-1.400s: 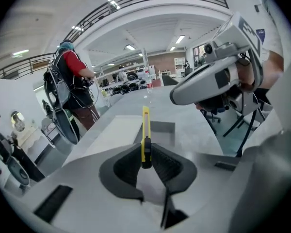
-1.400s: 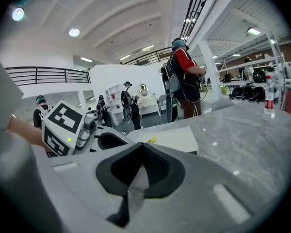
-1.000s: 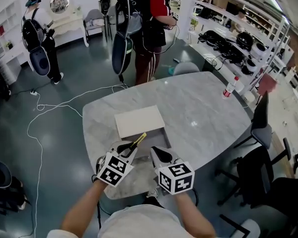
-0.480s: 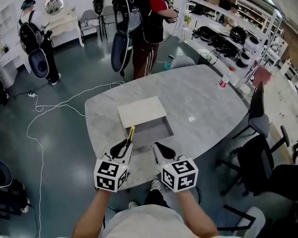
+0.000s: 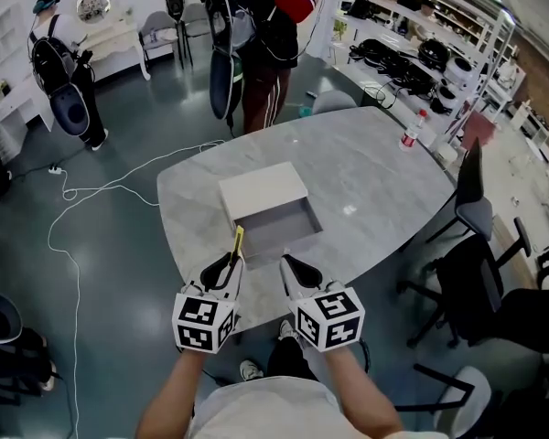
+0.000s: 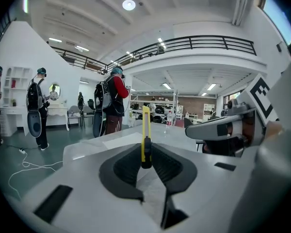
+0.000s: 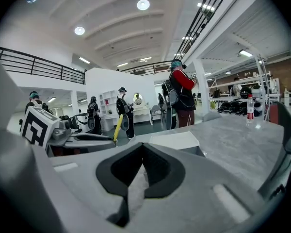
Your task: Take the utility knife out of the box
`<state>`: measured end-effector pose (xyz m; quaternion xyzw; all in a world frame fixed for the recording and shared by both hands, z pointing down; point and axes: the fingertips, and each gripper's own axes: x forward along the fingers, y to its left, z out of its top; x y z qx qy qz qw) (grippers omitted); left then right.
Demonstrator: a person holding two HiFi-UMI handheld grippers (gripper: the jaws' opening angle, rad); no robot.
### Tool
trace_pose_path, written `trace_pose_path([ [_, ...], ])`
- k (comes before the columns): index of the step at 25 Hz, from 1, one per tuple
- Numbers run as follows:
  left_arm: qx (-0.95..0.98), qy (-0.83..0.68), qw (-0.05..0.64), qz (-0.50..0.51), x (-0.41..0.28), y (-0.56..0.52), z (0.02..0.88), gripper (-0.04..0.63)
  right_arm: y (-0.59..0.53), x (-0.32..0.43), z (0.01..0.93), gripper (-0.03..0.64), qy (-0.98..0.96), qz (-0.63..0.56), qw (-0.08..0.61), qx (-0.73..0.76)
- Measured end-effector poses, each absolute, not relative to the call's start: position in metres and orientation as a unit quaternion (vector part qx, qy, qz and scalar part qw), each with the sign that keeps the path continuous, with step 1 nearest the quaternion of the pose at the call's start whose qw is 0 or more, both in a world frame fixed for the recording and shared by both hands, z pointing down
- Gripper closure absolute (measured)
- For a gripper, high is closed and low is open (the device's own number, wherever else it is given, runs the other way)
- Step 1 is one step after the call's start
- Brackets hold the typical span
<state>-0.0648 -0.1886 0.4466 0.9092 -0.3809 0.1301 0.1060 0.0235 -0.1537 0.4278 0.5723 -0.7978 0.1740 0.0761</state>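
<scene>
Grey left gripper point(image 5: 227, 268) has its jaws clamped on the yellow utility knife point(image 6: 145, 130), whose long axis points to 12 o'clock. The knife is out of the box point(image 5: 263, 193), which lies near its tip at 1 o'clock. The right gripper point(image 5: 293, 268), at 3 o'clock, is closed on nothing.

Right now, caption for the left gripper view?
Left gripper, jaws shut on the upright yellow knife, box beyond.

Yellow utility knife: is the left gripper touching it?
Touching. The left gripper view shows the left gripper with both jaws pressed against the slim yellow utility knife, which stands up between them.
</scene>
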Motion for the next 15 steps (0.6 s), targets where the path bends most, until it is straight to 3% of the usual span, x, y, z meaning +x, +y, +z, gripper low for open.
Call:
trace_pose_path([
  [15, 0.913, -0.373, 0.104, 0.129, -0.0679, -0.1822, 0.4439, 0.535, -0.1451, 0.0168, 0.4265, 0.612, -0.795, 0.173, 0.076, 0.577],
])
